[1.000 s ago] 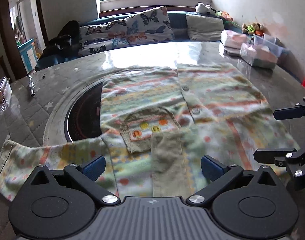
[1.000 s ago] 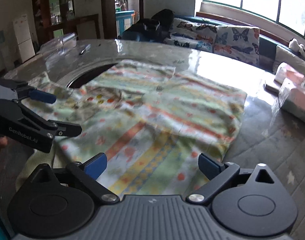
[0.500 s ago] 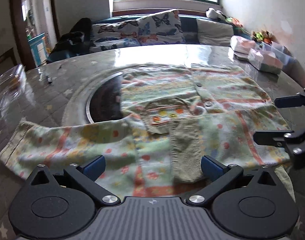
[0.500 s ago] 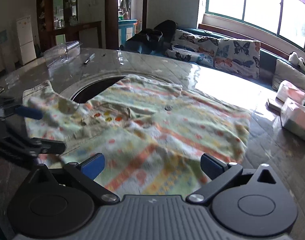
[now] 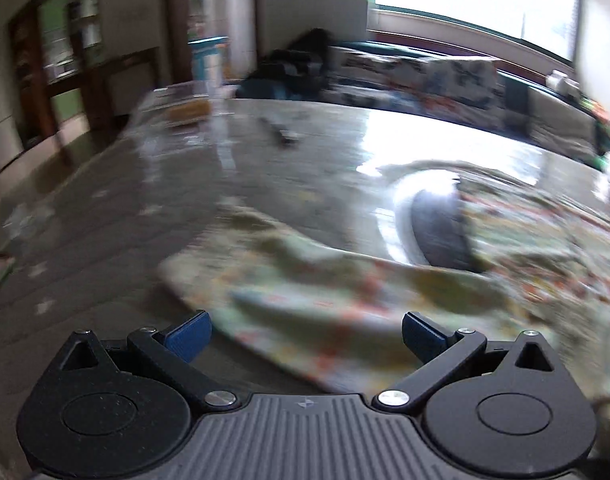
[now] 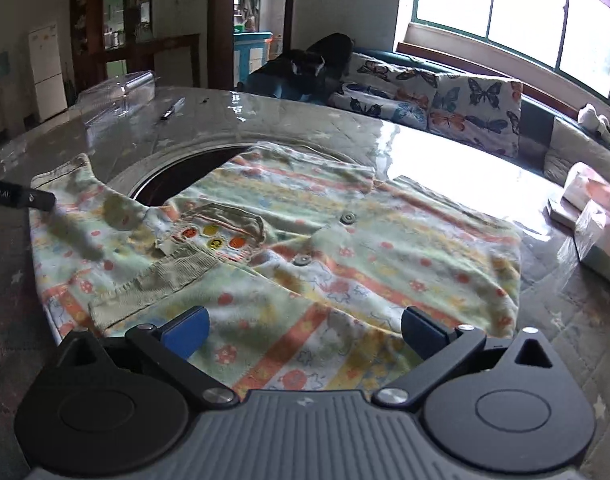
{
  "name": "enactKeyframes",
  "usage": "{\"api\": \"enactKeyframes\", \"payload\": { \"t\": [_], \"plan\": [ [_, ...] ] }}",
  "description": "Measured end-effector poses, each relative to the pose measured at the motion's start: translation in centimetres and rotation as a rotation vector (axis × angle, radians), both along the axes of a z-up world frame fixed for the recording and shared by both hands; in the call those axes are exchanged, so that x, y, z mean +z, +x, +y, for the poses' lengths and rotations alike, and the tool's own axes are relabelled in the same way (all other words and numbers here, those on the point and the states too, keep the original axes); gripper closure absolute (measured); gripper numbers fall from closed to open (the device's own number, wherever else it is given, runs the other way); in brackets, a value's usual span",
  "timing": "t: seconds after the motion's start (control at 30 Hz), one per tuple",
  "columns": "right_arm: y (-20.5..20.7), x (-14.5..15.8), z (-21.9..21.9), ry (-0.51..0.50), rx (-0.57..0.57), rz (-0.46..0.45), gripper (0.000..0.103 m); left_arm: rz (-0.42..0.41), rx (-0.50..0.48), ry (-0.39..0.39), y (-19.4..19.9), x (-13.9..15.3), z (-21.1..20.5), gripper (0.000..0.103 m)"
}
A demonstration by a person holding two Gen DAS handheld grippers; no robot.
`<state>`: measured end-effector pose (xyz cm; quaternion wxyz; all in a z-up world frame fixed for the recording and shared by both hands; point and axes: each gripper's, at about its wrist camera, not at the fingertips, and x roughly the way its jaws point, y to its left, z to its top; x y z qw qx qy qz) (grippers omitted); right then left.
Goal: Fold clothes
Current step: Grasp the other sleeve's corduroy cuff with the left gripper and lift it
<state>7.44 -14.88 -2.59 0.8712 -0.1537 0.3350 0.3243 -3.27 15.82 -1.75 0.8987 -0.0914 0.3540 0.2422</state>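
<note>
The shirt (image 6: pixel 345 256) lies spread flat on the table (image 6: pixel 565 312), front side up, with its chest pocket (image 6: pixel 217 236) and two buttons visible, and one part of it covers the round dark opening (image 6: pixel 177 176) in the middle of the table. The sleeve (image 5: pixel 313 304) on your left side stretches out over the table surface, away from the body of the shirt.

Your left gripper (image 5: pixel 305 336) is now above this sleeve, and its blue pads (image 5: pixel 189 334) are wide apart with nothing between them. Half a second ago this camera looked straight over the pocket and the buttons; now you have turned it to the left, so the sleeve fills the lower part of the view (the picture is strongly blurred, so I cannot tell if the fingers touch the cloth). In the right wrist view one finger of the left gripper (image 6: pixel 21 199) shows at the left edge, over the sleeve's end.

Your right gripper (image 6: pixel 303 334) is also spread open and holds nothing. It is over the lower hem of the shirt, and compared with half a second ago its view has changed only a little. The shirt itself lies the same as before.

Further out, a pen (image 6: pixel 172 109) and a clear plastic box (image 6: pixel 119 88) are at the far left of the table, and tissue packs (image 6: pixel 589 200) at the right. Behind the table stands a sofa with butterfly cushions (image 6: pixel 445 96).
</note>
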Motion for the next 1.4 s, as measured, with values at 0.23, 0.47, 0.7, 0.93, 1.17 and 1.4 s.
{"api": "enactKeyframes", "payload": {
  "t": [0.23,0.47,0.7,0.93,1.17,1.4],
  "plan": [
    [1.0,-1.1,-0.9,0.064,-0.036,0.101,0.0,-0.019,0.173,-0.02,-0.6,-0.5,6.2,0.0],
    [0.7,-1.5,-1.2,0.09,-0.032,0.091,0.0,-0.058,0.183,-0.076,-0.7,-0.9,8.0,0.002],
    [0.6,-1.5,-1.0,0.067,-0.012,0.087,0.0,-0.078,0.196,-0.092,-0.8,-1.0,7.7,0.029],
    [0.3,-1.3,-0.8,0.058,-0.015,0.083,0.0,-0.097,0.206,-0.096,-0.9,-0.9,8.1,0.071],
    [-0.1,-0.2,-1.0,0.078,-0.009,0.069,0.013,-0.151,0.158,-0.199,-1.6,-0.2,7.9,0.093],
    [-0.4,1.4,-2.3,0.113,-0.036,0.038,0.012,-0.253,-0.045,-0.348,-1.4,3.4,3.9,0.093]
  ]
}}
